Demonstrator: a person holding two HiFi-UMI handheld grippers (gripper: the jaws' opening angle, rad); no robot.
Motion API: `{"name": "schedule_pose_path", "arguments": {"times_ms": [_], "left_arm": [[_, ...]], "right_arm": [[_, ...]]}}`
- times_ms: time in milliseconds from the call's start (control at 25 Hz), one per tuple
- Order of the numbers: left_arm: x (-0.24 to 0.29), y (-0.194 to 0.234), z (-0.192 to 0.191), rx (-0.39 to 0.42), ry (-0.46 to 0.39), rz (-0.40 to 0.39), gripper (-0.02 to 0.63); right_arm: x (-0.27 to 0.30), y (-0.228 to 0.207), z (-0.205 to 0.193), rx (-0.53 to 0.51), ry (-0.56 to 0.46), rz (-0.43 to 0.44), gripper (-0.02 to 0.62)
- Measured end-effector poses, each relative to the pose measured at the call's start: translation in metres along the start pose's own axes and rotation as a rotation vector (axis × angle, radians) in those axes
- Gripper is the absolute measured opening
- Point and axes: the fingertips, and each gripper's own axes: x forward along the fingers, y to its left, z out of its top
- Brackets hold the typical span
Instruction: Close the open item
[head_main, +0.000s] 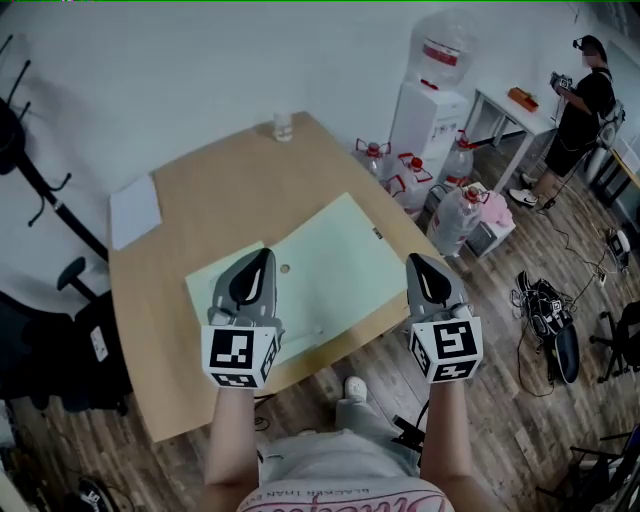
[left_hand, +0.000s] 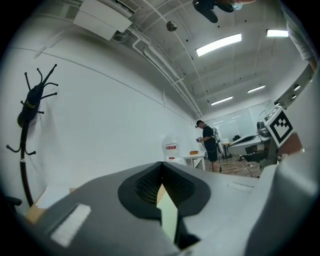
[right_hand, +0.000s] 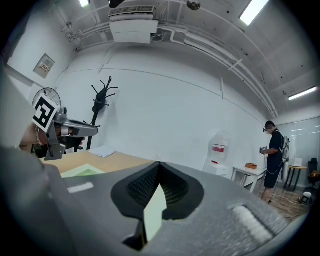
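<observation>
An open pale green folder (head_main: 330, 262) lies flat on the wooden table (head_main: 200, 180), spread from the front left toward the right edge. My left gripper (head_main: 264, 256) hovers over the folder's left part, jaws together with nothing between them. My right gripper (head_main: 416, 262) hangs off the folder's right edge near the table's corner, also shut and empty. In the left gripper view the left gripper (left_hand: 161, 166) has its pads meeting at the tip, with green folder showing below. The right gripper (right_hand: 159, 165) looks the same in its own view.
A white sheet (head_main: 134, 210) lies at the table's left and a small clear cup (head_main: 283, 127) at its far edge. Beyond the right side stand a water dispenser (head_main: 430, 100) and several water bottles (head_main: 460, 215); a person (head_main: 582, 110) stands farther back. A dark chair (head_main: 60, 330) sits left.
</observation>
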Motion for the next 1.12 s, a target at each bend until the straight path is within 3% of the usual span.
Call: {"name": "schedule_pose_path", "arguments": {"times_ms": [400, 720, 1120], "left_arm": [[0.042, -0.002, -0.013, 0.005, 0.04, 0.081, 0.012], [0.065, -0.003, -0.032, -0.004, 0.088, 0.156, 0.014], [0.089, 0.002, -0.048, -0.003, 0.136, 0.241, 0.014]], "right_arm": [[0.049, -0.046, -0.028, 0.027, 0.043, 0.066, 0.002], [0.09, -0.064, -0.068, 0.02, 0.163, 0.204, 0.002], [0.131, -0.075, -0.132, -0.071, 0.343, 0.399, 0.002]]}}
